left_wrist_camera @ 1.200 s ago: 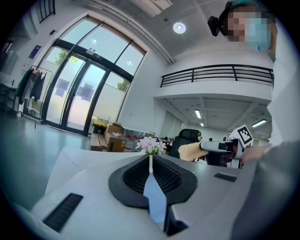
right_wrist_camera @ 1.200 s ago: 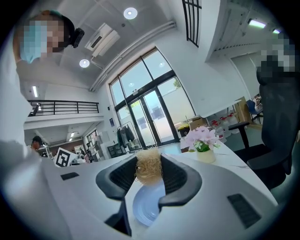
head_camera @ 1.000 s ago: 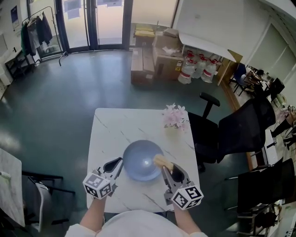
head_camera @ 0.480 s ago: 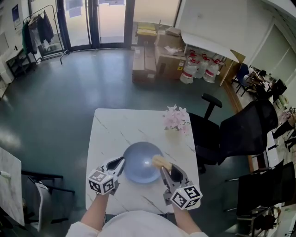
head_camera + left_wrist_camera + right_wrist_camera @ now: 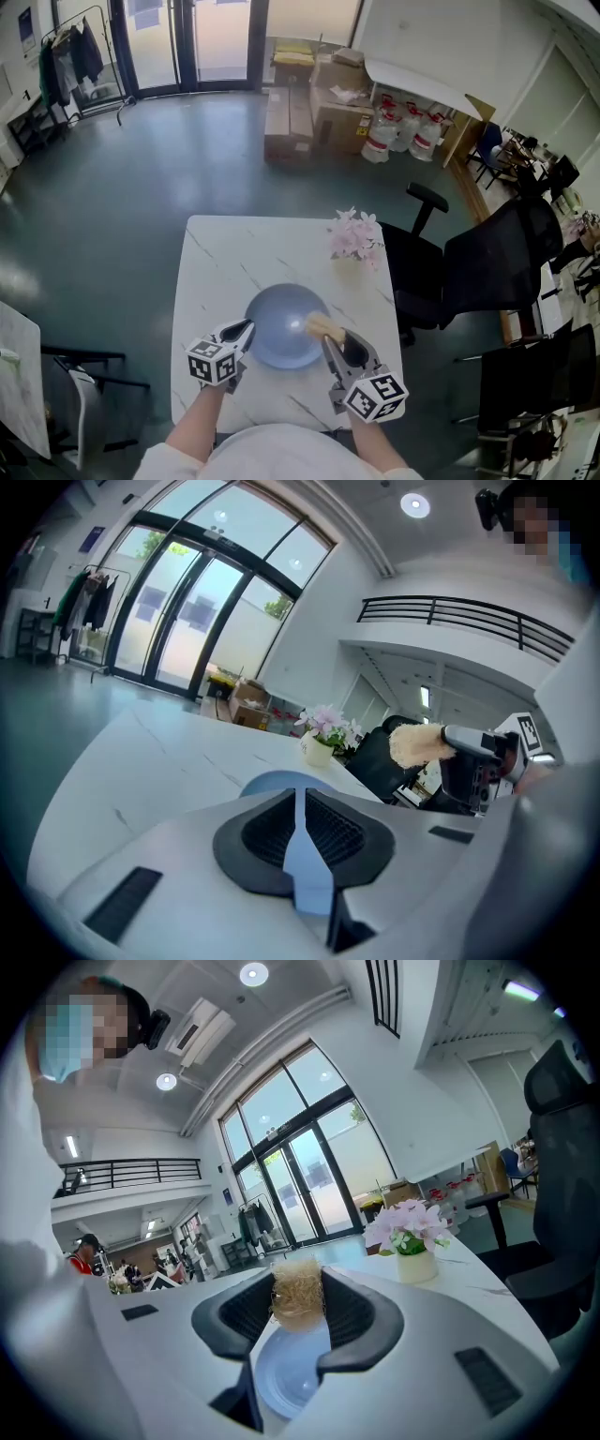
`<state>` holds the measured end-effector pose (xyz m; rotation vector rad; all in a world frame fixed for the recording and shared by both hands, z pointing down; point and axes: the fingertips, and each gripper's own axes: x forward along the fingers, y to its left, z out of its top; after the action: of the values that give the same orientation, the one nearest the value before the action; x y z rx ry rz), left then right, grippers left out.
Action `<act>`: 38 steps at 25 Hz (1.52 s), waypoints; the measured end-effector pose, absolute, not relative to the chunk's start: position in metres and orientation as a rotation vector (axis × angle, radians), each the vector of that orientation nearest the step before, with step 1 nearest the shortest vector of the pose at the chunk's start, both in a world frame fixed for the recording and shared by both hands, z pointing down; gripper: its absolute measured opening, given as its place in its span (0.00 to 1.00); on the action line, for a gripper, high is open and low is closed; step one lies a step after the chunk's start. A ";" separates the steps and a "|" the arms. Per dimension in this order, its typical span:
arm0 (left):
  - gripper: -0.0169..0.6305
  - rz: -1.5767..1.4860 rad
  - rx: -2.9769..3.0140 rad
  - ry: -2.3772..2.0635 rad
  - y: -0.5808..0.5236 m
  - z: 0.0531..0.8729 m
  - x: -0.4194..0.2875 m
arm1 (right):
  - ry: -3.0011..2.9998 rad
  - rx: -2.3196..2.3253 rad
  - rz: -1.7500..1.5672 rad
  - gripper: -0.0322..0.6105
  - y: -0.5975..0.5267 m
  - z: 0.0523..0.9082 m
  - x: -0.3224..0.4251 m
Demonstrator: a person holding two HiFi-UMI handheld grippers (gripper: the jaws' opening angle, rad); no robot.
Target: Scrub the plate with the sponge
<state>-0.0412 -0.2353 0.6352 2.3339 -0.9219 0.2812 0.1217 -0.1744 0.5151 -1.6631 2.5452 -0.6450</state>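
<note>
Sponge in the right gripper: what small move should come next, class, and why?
Probably lower the right gripper until the sponge meets the plate. Its jaws clamp the sponge, which seems to hang just above the plate's right side; the shut left gripper is at the plate's left rim.

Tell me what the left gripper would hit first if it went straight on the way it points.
Most likely the plate: its near rim lies right past the left gripper's shut jaws, in line with them. Whether they already touch it, I cannot tell.
</note>
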 end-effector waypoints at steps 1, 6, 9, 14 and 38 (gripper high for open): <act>0.09 0.285 2.313 -0.922 -0.235 0.640 -0.042 | 2.546 -1.666 -0.648 0.28 -0.174 0.516 0.122; 0.09 0.292 2.214 -0.944 -0.235 0.660 -0.050 | 2.554 -1.667 -0.662 0.28 -0.175 0.518 0.119; 0.09 0.276 2.153 -0.955 -0.235 0.670 -0.056 | 2.559 -1.662 -0.668 0.28 -0.174 0.519 0.116; 0.09 0.293 2.086 -0.959 -0.234 0.687 -0.060 | 2.560 -1.661 -0.675 0.28 -0.175 0.522 0.116; 0.34 0.429 1.896 -0.934 -0.248 0.731 -0.047 | 2.559 -1.672 -0.700 0.28 -0.173 0.531 0.123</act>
<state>-0.0469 -0.2482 0.7311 1.8963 -0.9341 0.4293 0.1234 -0.1735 0.5306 -1.6722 2.5587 -0.7001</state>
